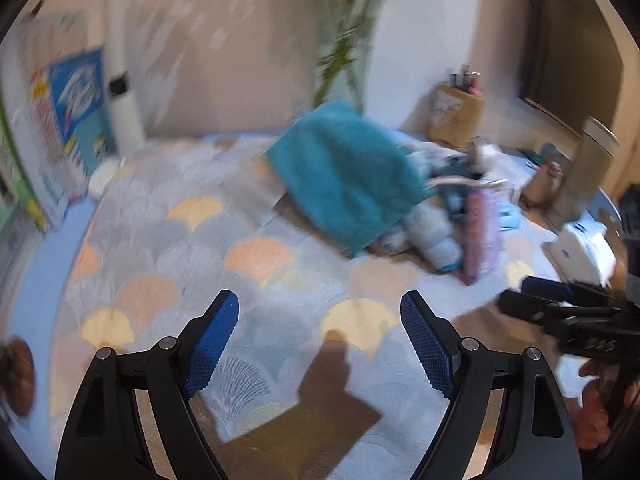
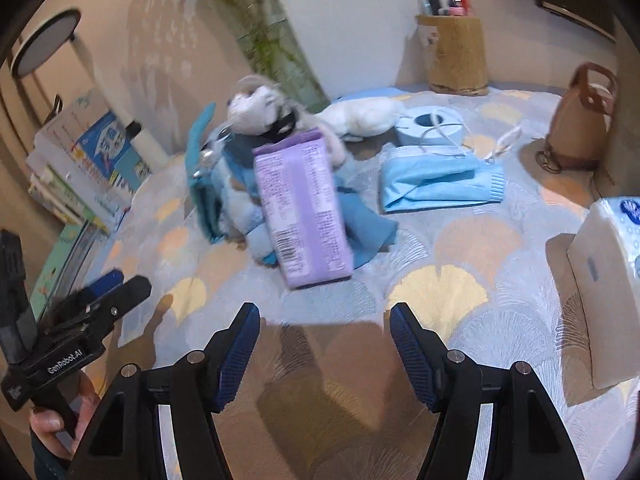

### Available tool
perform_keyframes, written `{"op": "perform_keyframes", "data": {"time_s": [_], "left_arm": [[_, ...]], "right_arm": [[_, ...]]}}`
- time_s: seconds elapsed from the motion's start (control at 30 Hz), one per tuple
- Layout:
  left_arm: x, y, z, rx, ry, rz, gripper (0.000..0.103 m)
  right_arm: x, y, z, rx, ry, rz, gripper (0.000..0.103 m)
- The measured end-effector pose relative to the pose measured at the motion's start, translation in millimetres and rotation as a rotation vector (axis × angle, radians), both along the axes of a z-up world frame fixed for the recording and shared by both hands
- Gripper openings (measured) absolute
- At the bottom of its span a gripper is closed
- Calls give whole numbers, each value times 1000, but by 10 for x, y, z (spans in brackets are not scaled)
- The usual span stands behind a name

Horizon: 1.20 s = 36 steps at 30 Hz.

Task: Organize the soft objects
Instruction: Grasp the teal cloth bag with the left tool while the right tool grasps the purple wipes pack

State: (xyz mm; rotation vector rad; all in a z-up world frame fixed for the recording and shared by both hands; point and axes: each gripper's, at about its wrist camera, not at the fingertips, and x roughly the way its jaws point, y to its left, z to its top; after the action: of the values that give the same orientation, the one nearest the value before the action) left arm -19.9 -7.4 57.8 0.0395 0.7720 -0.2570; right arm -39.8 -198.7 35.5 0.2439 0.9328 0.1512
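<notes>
Blurred teal towel (image 1: 344, 172) drapes, apparently, over plush toy (image 2: 256, 110).

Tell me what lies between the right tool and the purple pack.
Nothing: in the right wrist view, only bare patterned tablecloth and shadow separate the open right tool from the purple pack.

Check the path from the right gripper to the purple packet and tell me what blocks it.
Nothing visible blocks it. The right gripper is open, and only bare patterned tablecloth lies between its fingers and the purple packet, which leans on the pile of soft things.
</notes>
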Motion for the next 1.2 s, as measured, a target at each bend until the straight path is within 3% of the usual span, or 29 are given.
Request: {"op": "perform_keyframes", "data": {"time_s": [0.1, 0.2, 0.3, 0.37, 0.47, 0.53, 0.6, 0.7, 0.8, 1.0, 1.2], "left_arm": [[69, -206, 216, 28, -14, -69, 82], [278, -349, 195, 16, -24, -118, 82], [491, -337, 42, -82, 7, -172, 80], [615, -249, -48, -189, 39, -174, 80], [664, -280, -71, -170, 28, -139, 80], [655, -337, -58, -146, 9, -140, 70], [670, -362, -67, -141, 18, -148, 43], [661, -283, -75, -213, 20, -163, 23], [575, -186, -11, -261, -7, -162, 14], [319, 28, 181, -303, -30, -154, 12], [-85, 308, 434, -330, -36, -162, 12]], "right_arm": [[44, 163, 160, -108, -7, 40, 66], [151, 240, 289, -170, -47, 43, 66], [300, 204, 217, -172, -51, 31, 66], [353, 183, 162, -149, -48, 49, 59], [405, 212, 117, -134, -72, 59, 59], [450, 225, 84, -146, -85, 43, 54], [482, 229, 46, -138, -87, 31, 41], [447, 162, 30, -92, -104, 11, 38], [353, 93, 90, -59, -142, -7, 37], [114, -4, 218, -1, -167, -26, 37], [-218, 1, 473, -23, -191, -7, 37]]}}
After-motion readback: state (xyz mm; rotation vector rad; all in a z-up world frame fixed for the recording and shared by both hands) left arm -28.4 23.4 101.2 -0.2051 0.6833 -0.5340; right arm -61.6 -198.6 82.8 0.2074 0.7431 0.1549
